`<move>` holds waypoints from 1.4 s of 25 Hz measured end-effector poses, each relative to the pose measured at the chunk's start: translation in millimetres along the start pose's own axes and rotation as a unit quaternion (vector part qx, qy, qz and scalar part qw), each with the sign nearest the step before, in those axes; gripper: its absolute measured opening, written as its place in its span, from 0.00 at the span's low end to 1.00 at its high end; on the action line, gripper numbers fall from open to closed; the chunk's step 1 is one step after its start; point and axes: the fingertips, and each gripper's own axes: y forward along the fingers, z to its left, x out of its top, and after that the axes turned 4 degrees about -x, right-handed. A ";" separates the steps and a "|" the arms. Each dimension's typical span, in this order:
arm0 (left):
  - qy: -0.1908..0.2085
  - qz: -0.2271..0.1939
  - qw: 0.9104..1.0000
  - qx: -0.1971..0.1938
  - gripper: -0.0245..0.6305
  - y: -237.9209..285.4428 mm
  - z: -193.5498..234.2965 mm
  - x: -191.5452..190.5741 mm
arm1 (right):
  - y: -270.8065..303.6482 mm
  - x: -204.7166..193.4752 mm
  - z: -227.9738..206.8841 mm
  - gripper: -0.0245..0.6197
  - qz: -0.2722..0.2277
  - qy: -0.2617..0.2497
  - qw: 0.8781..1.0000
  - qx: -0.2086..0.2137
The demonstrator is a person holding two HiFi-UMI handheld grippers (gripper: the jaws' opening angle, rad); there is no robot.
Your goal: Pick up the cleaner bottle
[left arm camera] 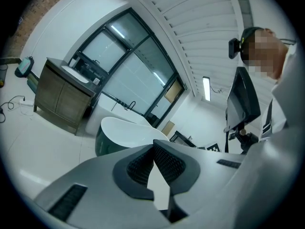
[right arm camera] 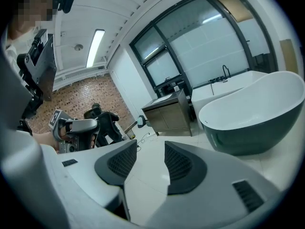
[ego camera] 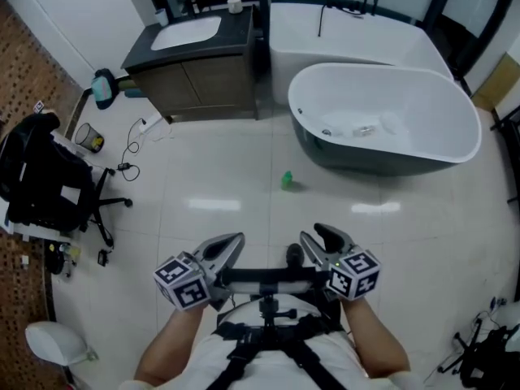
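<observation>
The cleaner bottle (ego camera: pixel 287 180) is a small green thing that stands on the white tiled floor, a little in front of the dark side of the bathtub. In the head view both grippers are held low and close to the person's body, well short of the bottle. My left gripper (ego camera: pixel 234 242) (left arm camera: pixel 153 147) is shut with its ribbed pads together and nothing between them. A clear gap parts the jaws of my right gripper (ego camera: pixel 318 236) (right arm camera: pixel 150 151), which is open and empty. Neither gripper view shows the bottle.
A freestanding bathtub (ego camera: pixel 390 120), white inside and dark outside, stands at the right, with a second white tub behind it. A wooden vanity with a sink (ego camera: pixel 203 63) is at the back. A black office chair (ego camera: pixel 41 177), cables (ego camera: pixel 130 149) and a tin (ego camera: pixel 89 139) crowd the left.
</observation>
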 end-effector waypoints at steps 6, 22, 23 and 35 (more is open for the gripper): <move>0.006 0.009 1.000 0.009 0.04 48.1 -4.6 14.0 | 5.1 29.6 -36.9 0.31 0.013 -0.007 1.000 0.014; 0.024 0.024 0.999 0.011 0.04 -4.8 -7.0 -6.5 | -23.4 3.3 21.1 0.31 -0.009 0.004 1.000 -0.015; 0.027 0.025 0.999 0.017 0.04 -10.1 -5.1 -9.3 | -26.9 0.0 25.0 0.31 -0.010 0.004 1.000 -0.019; 0.031 0.027 0.999 0.025 0.04 -34.7 -0.1 -22.2 | -36.7 -20.1 46.2 0.31 -0.011 -0.001 0.999 -0.035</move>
